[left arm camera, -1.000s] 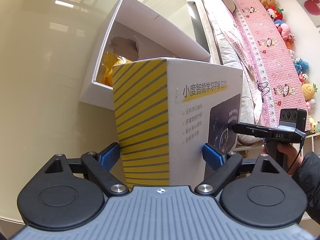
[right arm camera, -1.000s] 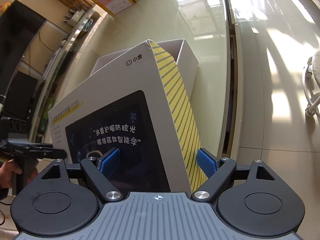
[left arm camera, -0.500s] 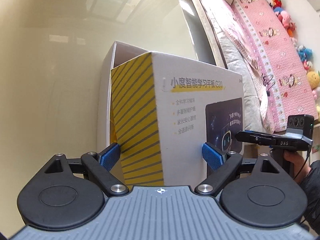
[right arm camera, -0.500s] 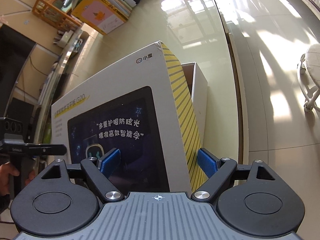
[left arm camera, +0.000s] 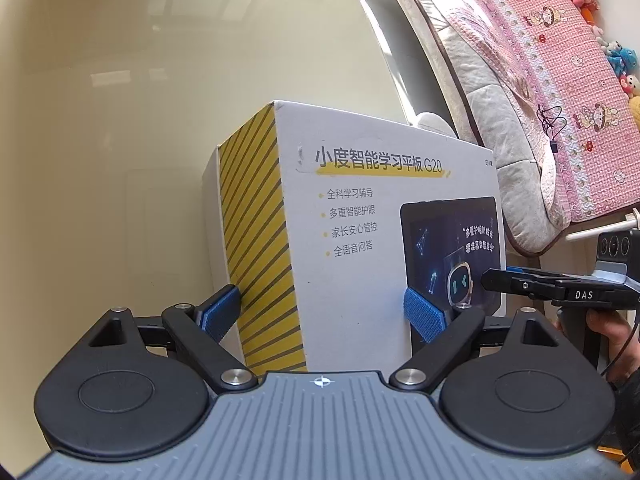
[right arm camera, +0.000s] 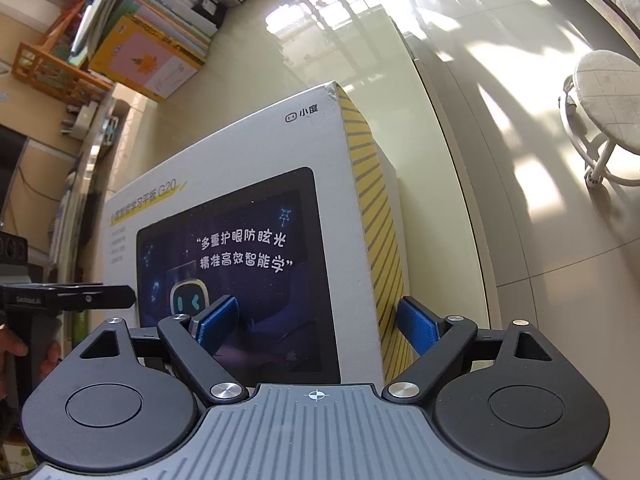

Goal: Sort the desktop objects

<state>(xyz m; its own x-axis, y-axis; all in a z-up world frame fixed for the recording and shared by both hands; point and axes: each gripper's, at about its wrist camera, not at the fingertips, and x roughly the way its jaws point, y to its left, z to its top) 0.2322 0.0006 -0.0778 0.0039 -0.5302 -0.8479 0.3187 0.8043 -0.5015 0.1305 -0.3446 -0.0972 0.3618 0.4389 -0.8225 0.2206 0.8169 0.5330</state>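
A white tablet box lid [left arm camera: 360, 220] with yellow striped sides and a tablet picture sits over the white box base [left arm camera: 212, 216], which shows only as a thin strip at the left. My left gripper [left arm camera: 324, 316] is shut on one corner of the lid, its blue pads [left arm camera: 220, 312] pressing the striped side and the front face. My right gripper [right arm camera: 316, 324] is shut on the opposite corner of the lid [right arm camera: 248, 216], one pad on the picture and one on the striped side [right arm camera: 380, 240]. Each gripper shows in the other's view.
A glossy beige tabletop [left arm camera: 100, 120] lies under the box. A sofa with a pink quilt [left arm camera: 560, 80] and plush toys stands to the right. Books and boxes [right arm camera: 152, 44] lie at the table's far end. A white stool [right arm camera: 604, 116] stands on the tiled floor.
Both grippers have lowered the lid down over the open base. The base's inside and its yellow contents are now hidden. The lid stands more level.
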